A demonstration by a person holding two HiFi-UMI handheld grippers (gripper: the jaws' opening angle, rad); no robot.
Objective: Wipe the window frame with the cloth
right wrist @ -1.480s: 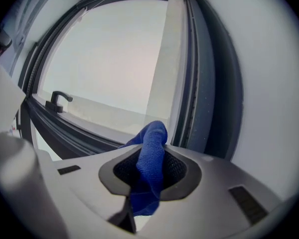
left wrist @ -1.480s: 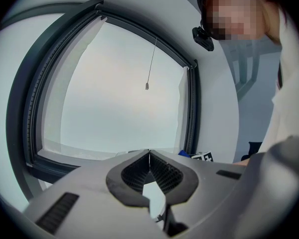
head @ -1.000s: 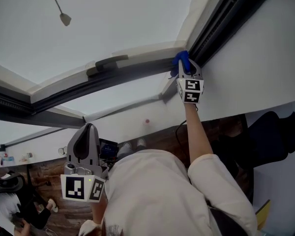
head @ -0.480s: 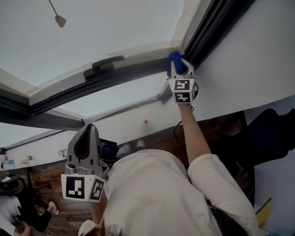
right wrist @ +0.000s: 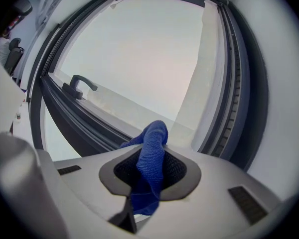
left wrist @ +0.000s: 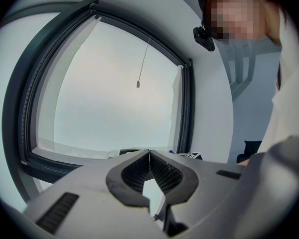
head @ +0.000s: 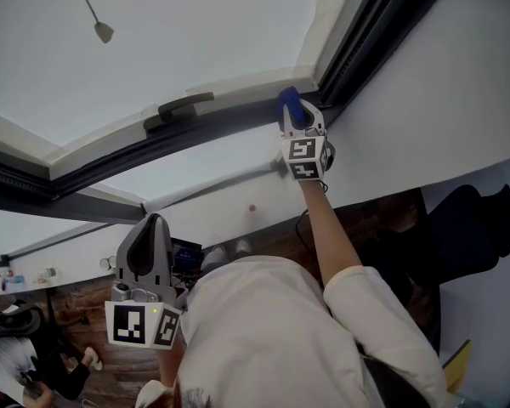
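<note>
Right tool (right wrist: 149,168): jaws closed on a folded blue cloth (right wrist: 153,138), which fills the gap between the pads and sticks out past the tips as a rounded wad. Left tool (left wrist: 149,153): jaws brought together at the tips, nothing between them; I hold it low, well below the window handle (head: 178,109) and clear of the window, by my chest. Window frame (head: 229,124): a dark rail with the handle on it, running to a corner at the far side of the cloth from the handle, where a second dark rail turns off. Cloth position: to the right of the handle, along the same rail, between the handle and that corner, nearer the corner; from the head view the wad looks to be pressed on the rail or on the pale strip just beside it, though I cannot tell contact for certain. Glass: bright and blank, with a thin cord and small weight (head: 104,31) hanging above and left of the handle. Step in hand, as I judge it: a wiping stroke on the handle's rail, with most of that rail, toward and beyond the handle, not yet covered. Next move calls for a steady push into the rail, a firm pinch so that the cloth does not drag out, and a detour round the handle.
</note>
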